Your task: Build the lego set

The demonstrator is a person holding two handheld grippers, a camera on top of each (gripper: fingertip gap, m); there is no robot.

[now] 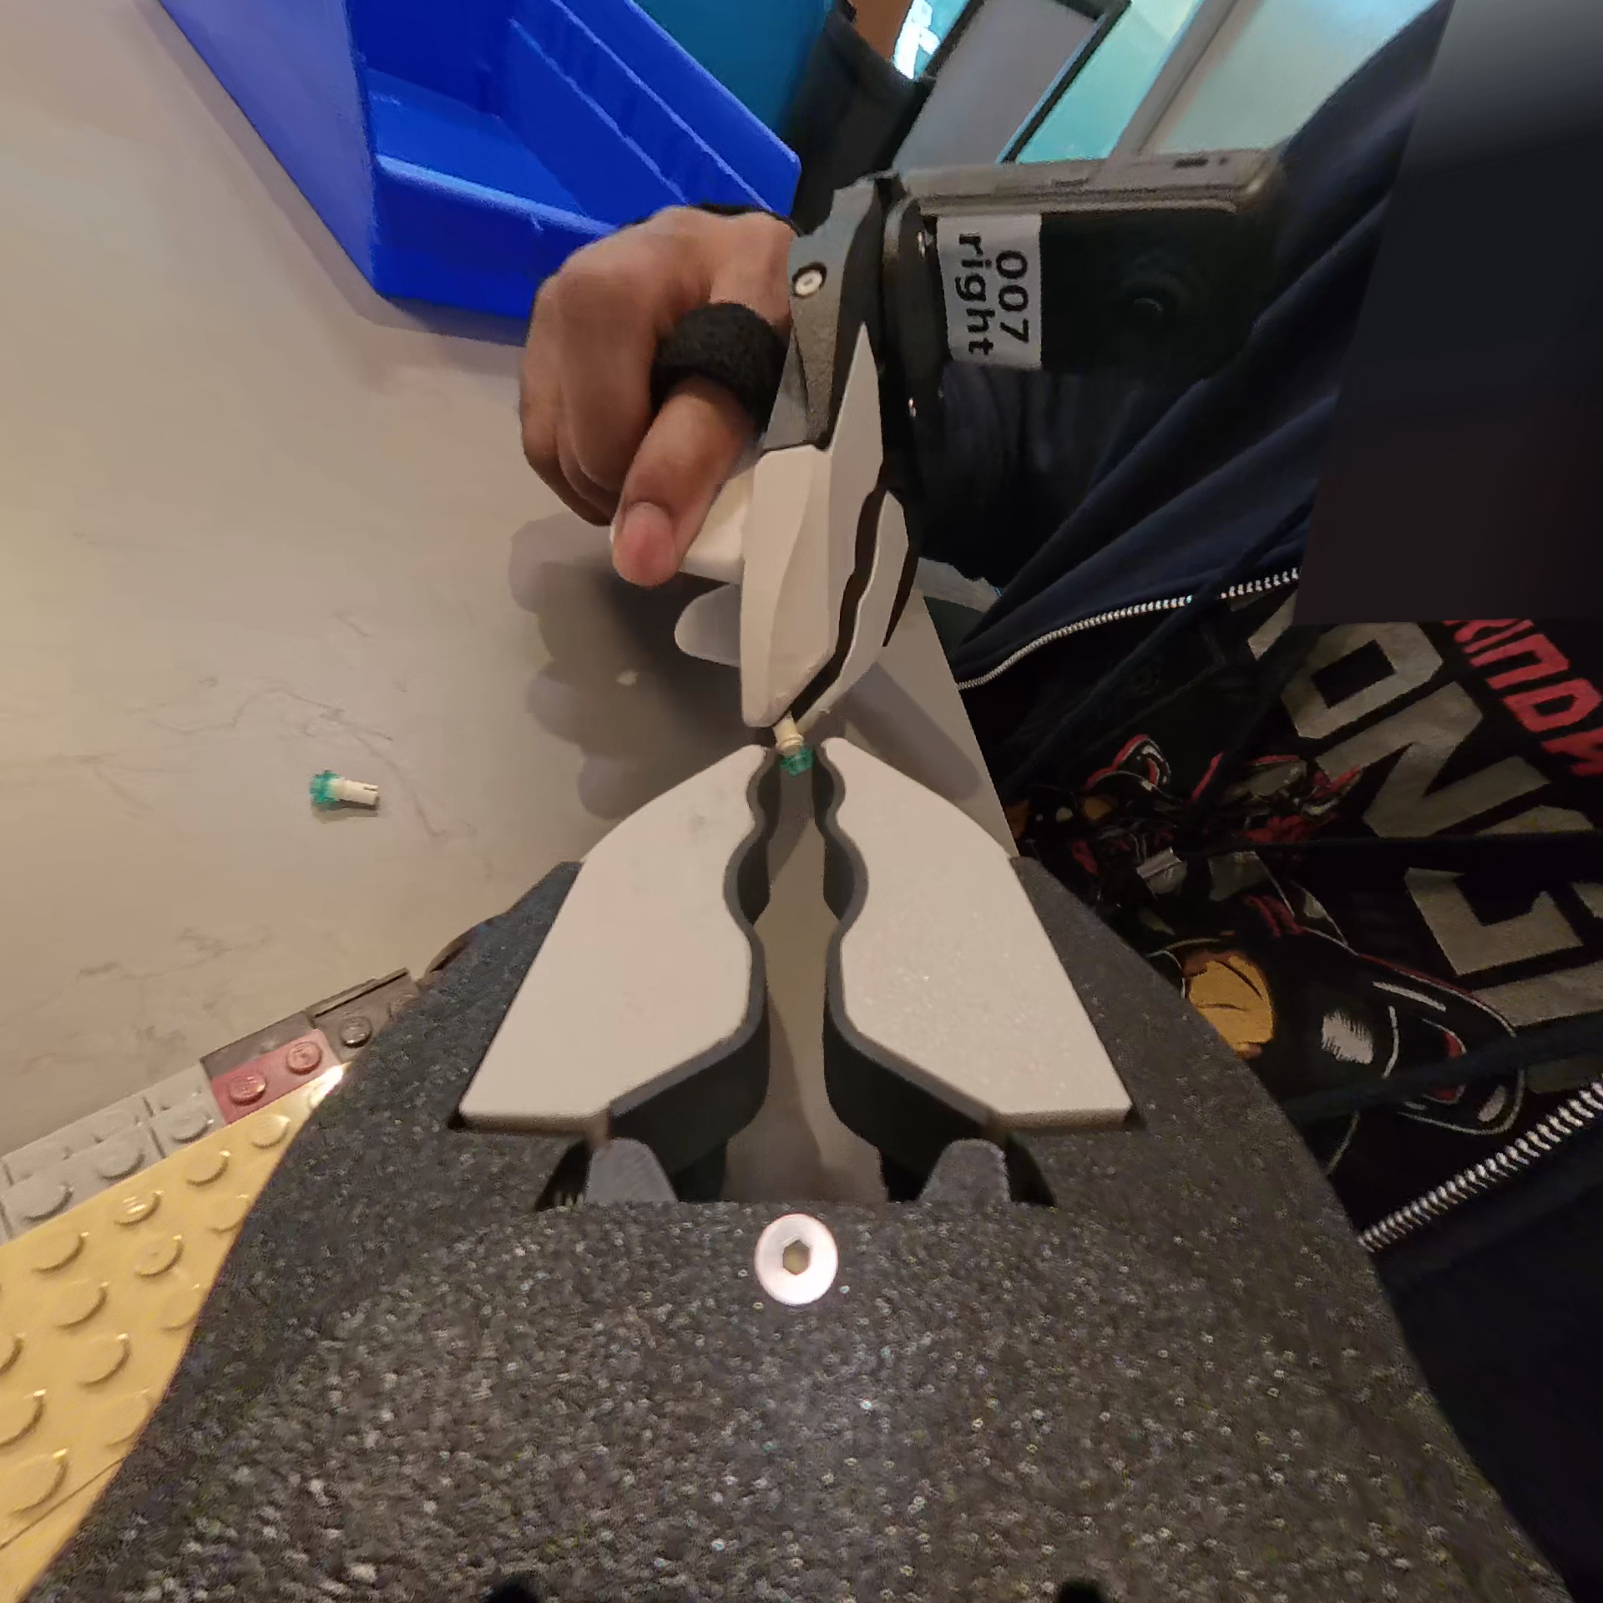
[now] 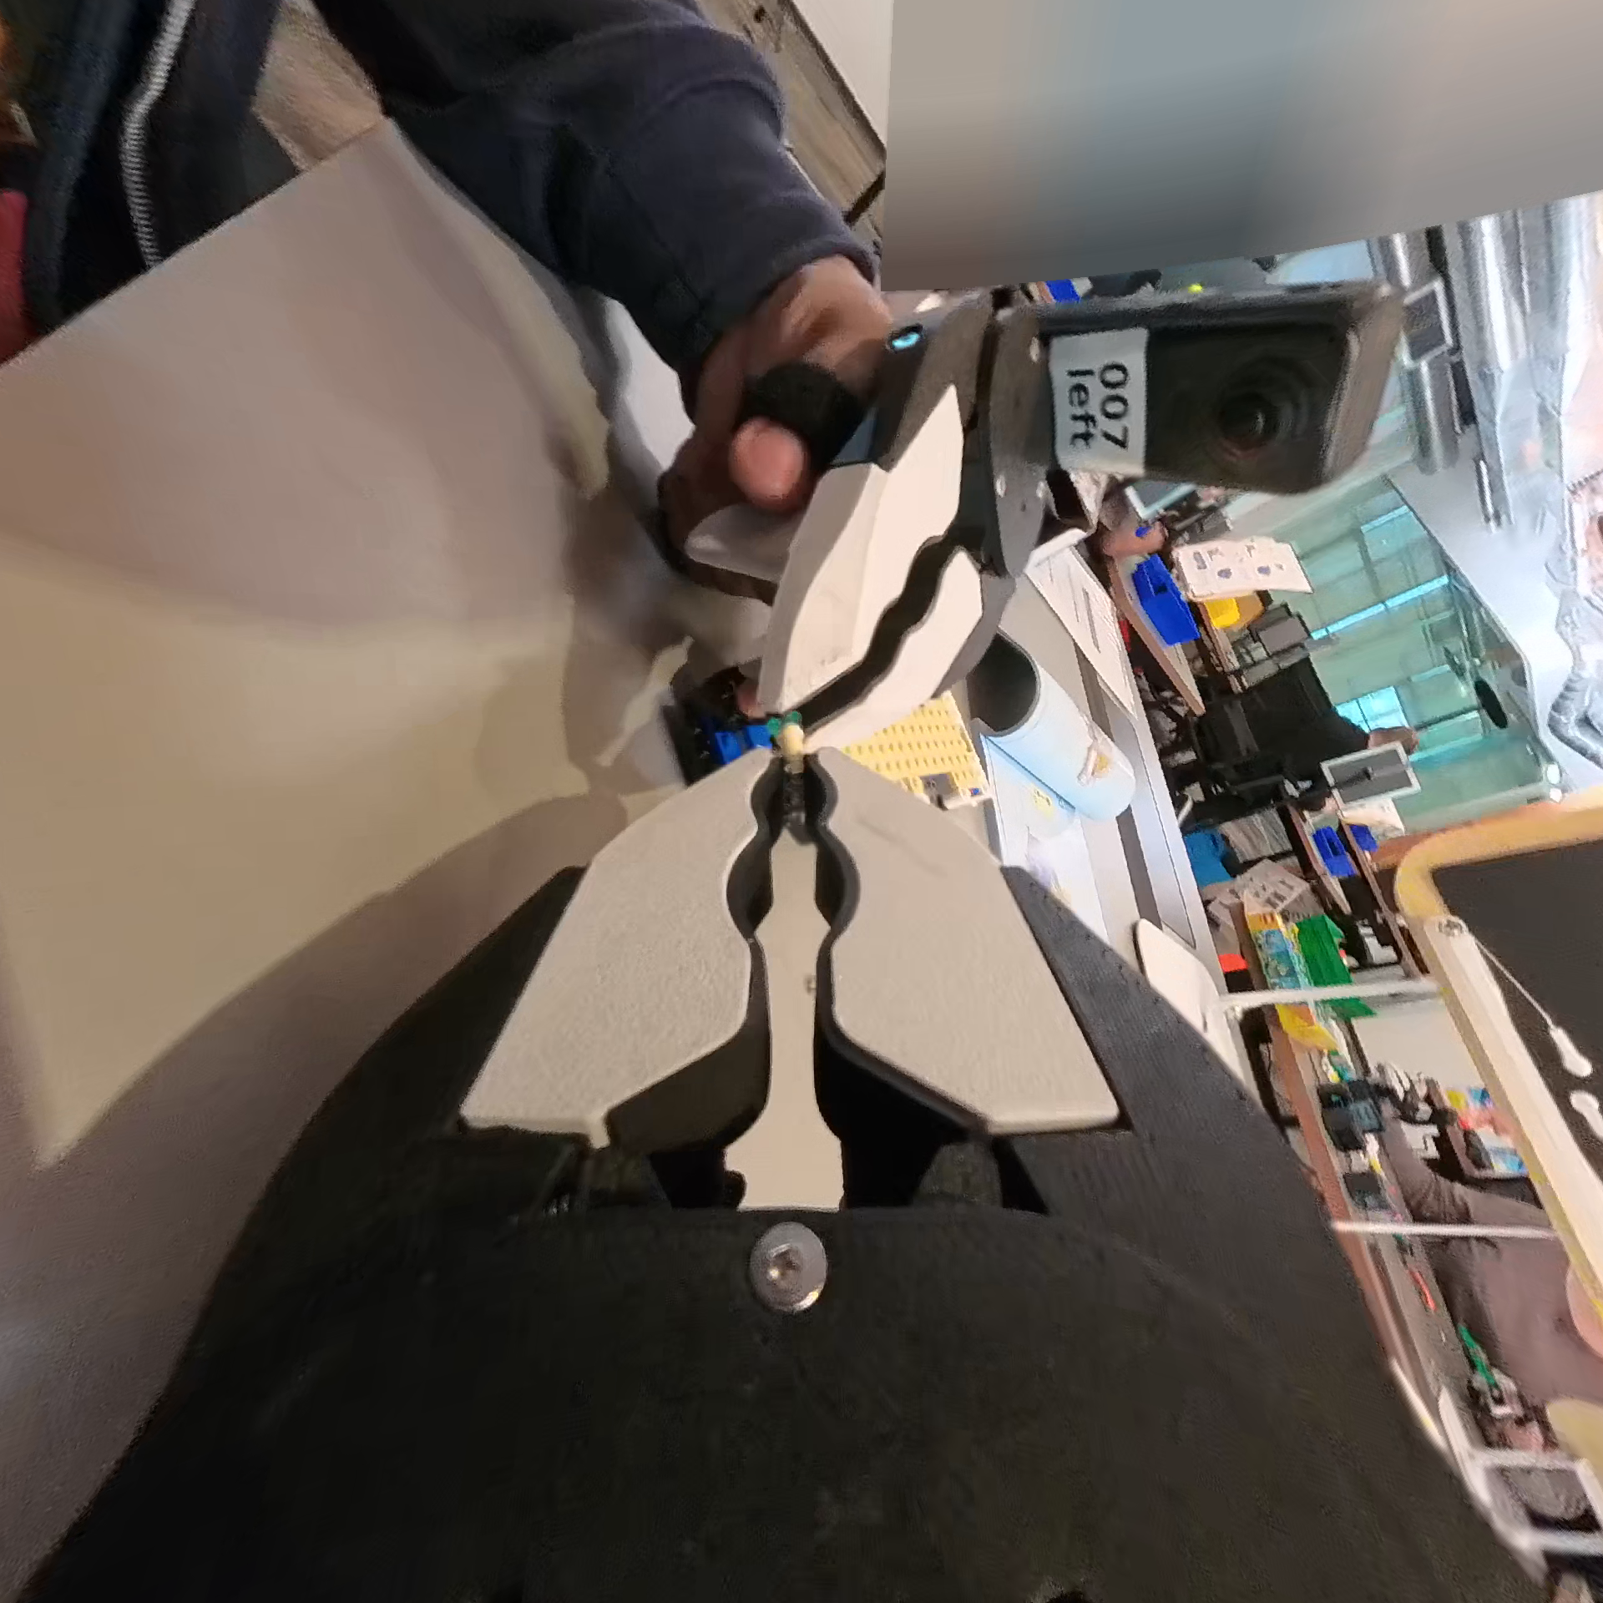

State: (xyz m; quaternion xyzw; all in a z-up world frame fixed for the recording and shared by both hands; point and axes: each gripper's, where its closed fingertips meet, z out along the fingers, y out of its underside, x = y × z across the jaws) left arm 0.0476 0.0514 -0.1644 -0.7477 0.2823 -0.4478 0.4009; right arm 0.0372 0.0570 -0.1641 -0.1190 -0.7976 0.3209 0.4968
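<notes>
A small two-part piece hangs in the air between my two grippers: a translucent green cap (image 1: 795,764) joined to a cream peg (image 1: 788,739). My left gripper (image 1: 794,768) is shut on the green cap. My right gripper (image 1: 785,716) comes down from above, tip to tip with the left, and is shut on the cream peg. In the right wrist view my right gripper (image 2: 791,768) pinches the cream peg (image 2: 791,742), and the left gripper (image 2: 776,716) holds the green cap (image 2: 785,718) just beyond it. A second green-and-cream piece (image 1: 344,789) lies on the table (image 1: 173,607).
A blue bin (image 1: 520,130) stands at the far side of the table. A tan studded plate (image 1: 113,1258) and grey and red bricks (image 1: 260,1076) lie at the lower left. The person's dark jacket (image 1: 1214,520) is close on the right. A yellow studded plate (image 2: 932,746) and blue bricks (image 2: 733,737) lie behind the grippers. Only a small space, under 4 cm, lies between the two pairs of fingers. The tan studded plate (image 1: 113,1258) is about 12 centimeters from both grippers' fingertips.
</notes>
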